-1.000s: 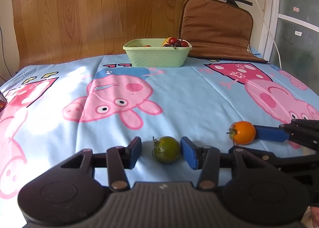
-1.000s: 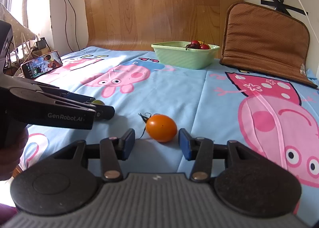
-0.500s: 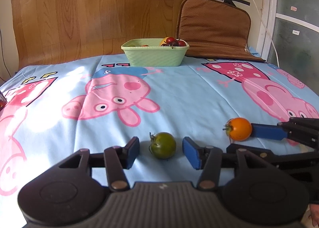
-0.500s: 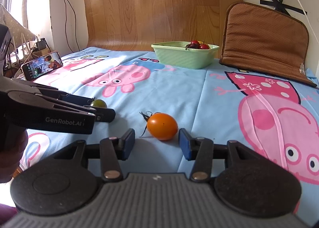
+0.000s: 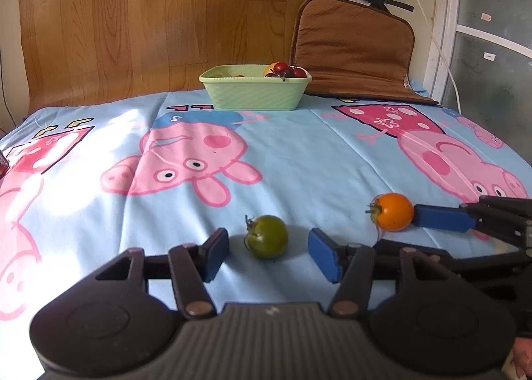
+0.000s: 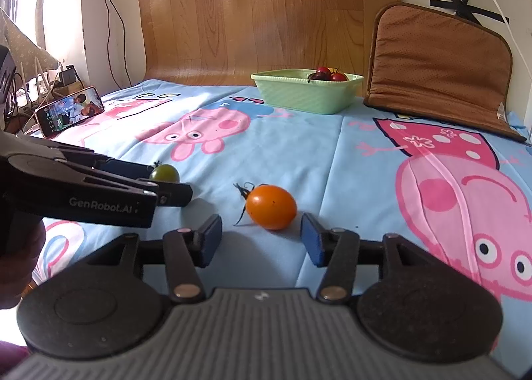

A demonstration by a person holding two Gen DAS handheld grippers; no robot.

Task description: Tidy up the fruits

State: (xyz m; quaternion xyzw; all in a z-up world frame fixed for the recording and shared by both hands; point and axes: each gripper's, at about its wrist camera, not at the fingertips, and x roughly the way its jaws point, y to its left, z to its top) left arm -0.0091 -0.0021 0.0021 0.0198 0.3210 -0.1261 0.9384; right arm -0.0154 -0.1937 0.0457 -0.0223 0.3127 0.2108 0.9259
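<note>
Two smooth round tomatoes, green tomato (image 5: pixel 267 236) and orange tomato (image 6: pixel 272 206), lie untouched on soft cloth (image 5: pixel 299 160) between the opening left gripper (image 5: pixel 268 255) and right gripper (image 6: pixel 261 240).

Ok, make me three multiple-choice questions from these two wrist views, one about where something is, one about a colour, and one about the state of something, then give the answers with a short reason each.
1. Where is the green basket?
A. At the far end of the bed, beside the brown cushion
B. Right under the left gripper
C. On the floor

2. What colour is the tomato in front of the right gripper?
A. Red
B. Orange
C. Purple

3. What is the state of the green tomato?
A. Lifted in the air
B. Inside the basket
C. Resting on the sheet between fingers that do not touch it

Answers:
1. A, the basket stands at the back, next to the cushion.
2. B, the orange tomato lies just ahead of its opening fingers.
3. C, bare sheet shows on both sides of it as the left fingers open.
</note>
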